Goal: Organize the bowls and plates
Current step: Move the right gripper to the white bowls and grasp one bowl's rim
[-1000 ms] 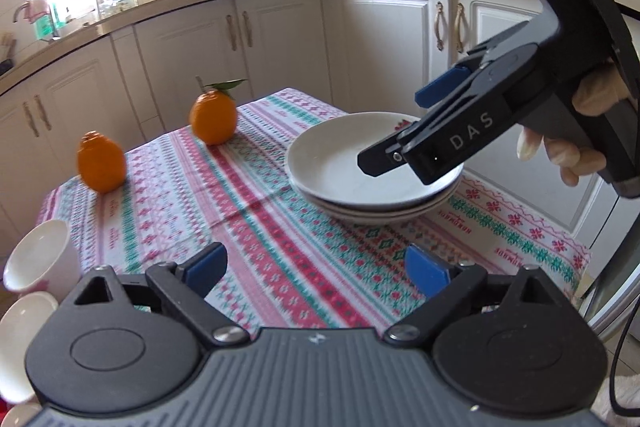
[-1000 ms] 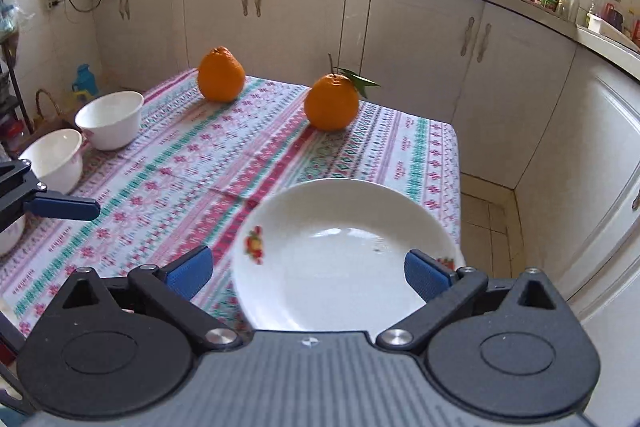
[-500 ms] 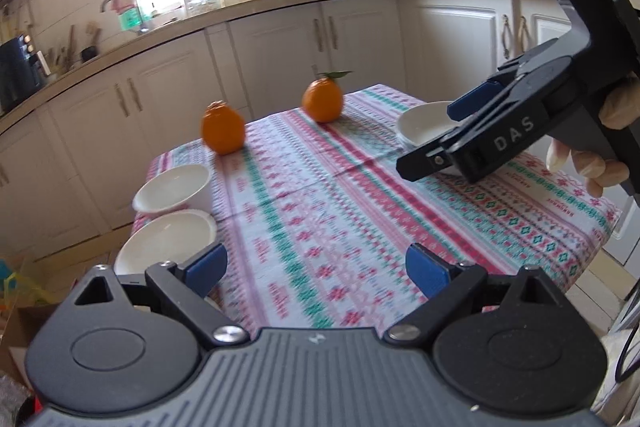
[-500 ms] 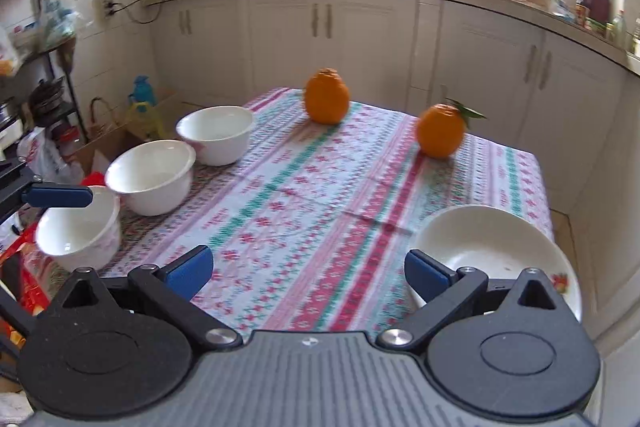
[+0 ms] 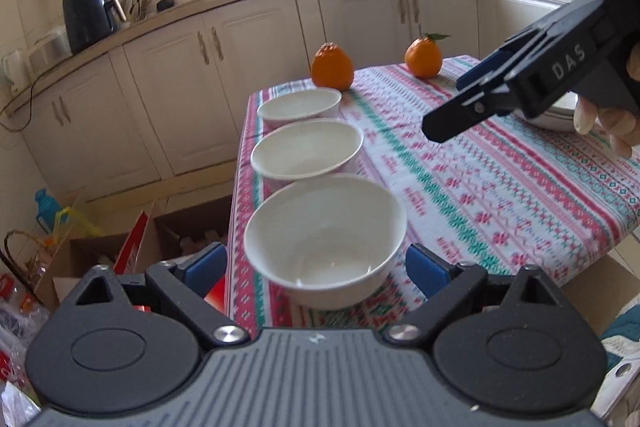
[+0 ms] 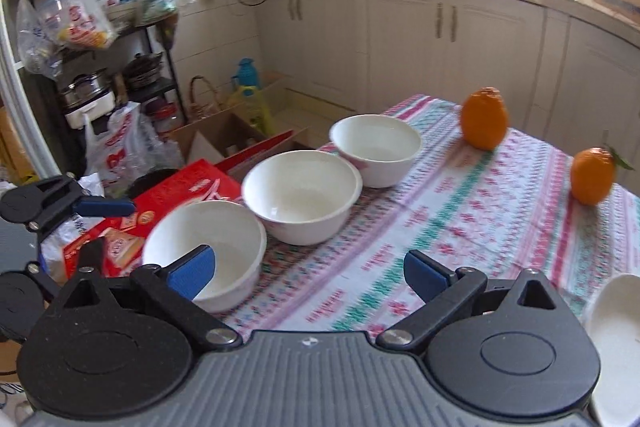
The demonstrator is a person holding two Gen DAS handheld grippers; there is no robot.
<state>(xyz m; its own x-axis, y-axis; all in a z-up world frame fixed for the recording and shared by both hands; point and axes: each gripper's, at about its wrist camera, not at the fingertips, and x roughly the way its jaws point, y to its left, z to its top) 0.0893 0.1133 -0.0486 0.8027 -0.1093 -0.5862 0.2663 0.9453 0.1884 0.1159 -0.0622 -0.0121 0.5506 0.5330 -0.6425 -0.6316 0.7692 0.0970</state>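
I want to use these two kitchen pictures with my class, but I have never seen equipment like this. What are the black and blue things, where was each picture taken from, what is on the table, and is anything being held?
No robot is here: a person holds a hand tool in each hand, each with two blue-tipped jaws and a wide-angle camera looking forward along them. One picture comes from the left gripper, the other from the right gripper; each tool also shows up in the other's view. On the patterned tablecloth three white bowls stand in a row along one edge: the nearest bowl, the middle bowl and the far bowl. Two oranges sit further back, and white plates lie at the other side. Both pairs of jaws stand open; nothing is held.
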